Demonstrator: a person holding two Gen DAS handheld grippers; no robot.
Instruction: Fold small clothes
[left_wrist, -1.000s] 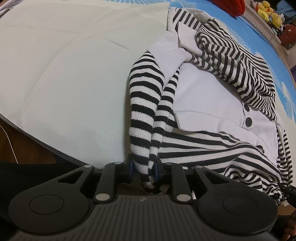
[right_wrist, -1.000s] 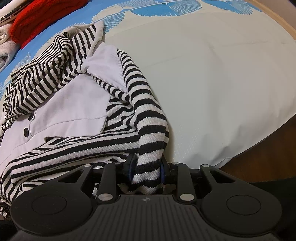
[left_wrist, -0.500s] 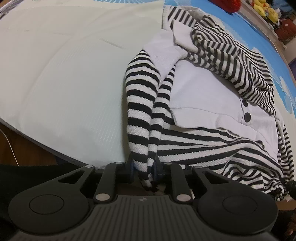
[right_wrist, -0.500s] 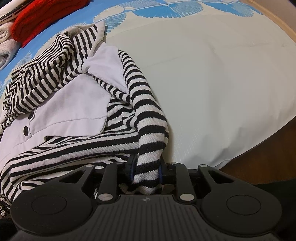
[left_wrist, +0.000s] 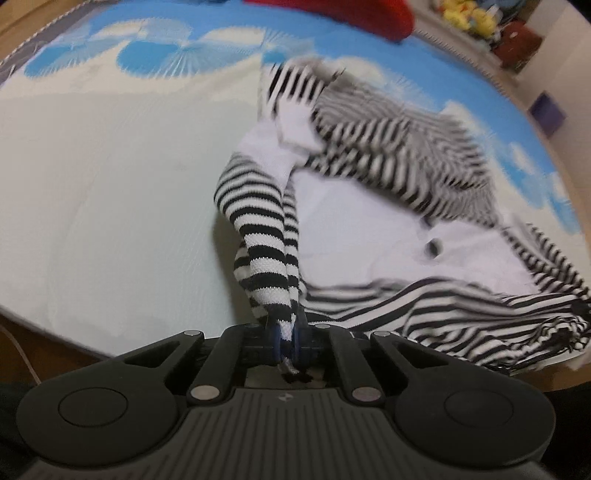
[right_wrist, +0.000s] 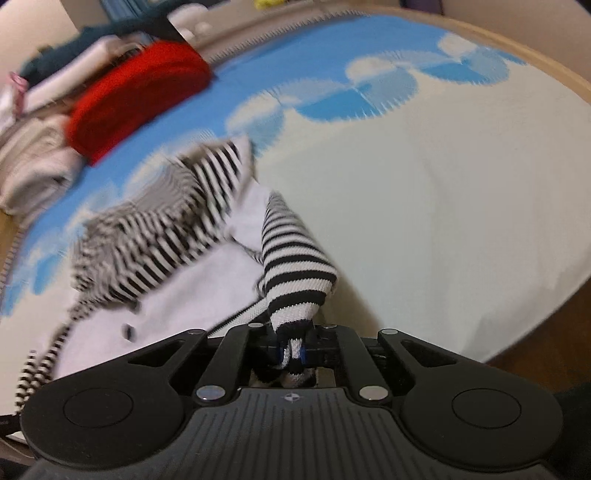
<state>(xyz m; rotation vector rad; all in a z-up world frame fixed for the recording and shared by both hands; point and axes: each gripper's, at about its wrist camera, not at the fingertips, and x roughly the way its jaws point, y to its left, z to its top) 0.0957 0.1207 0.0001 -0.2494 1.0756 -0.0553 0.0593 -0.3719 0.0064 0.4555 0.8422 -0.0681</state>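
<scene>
A small black-and-white striped garment (left_wrist: 369, 229) with a white front panel and dark buttons lies crumpled on the pale bedspread (left_wrist: 110, 166). My left gripper (left_wrist: 287, 338) is shut on the cuff of one striped sleeve (left_wrist: 266, 236), which hangs taut from the garment up to the pads. In the right wrist view my right gripper (right_wrist: 291, 350) has the other striped sleeve (right_wrist: 295, 266) between its pads, its jaws still closing and pressing on the cuff. The garment's body (right_wrist: 207, 288) trails off to the left, blurred.
A folded red cloth (right_wrist: 136, 103) and a pale stack of clothes (right_wrist: 33, 166) sit at the far left of the blue-and-white spread (right_wrist: 443, 184). Yellow soft toys (left_wrist: 465, 18) stand beyond the far right edge. Wooden floor (right_wrist: 535, 339) shows past the near edge.
Both grippers have risen with the sleeves pinched tighter. The sleeves now stretch up off the spread, and the garment's near edge is lifting and blurred.
</scene>
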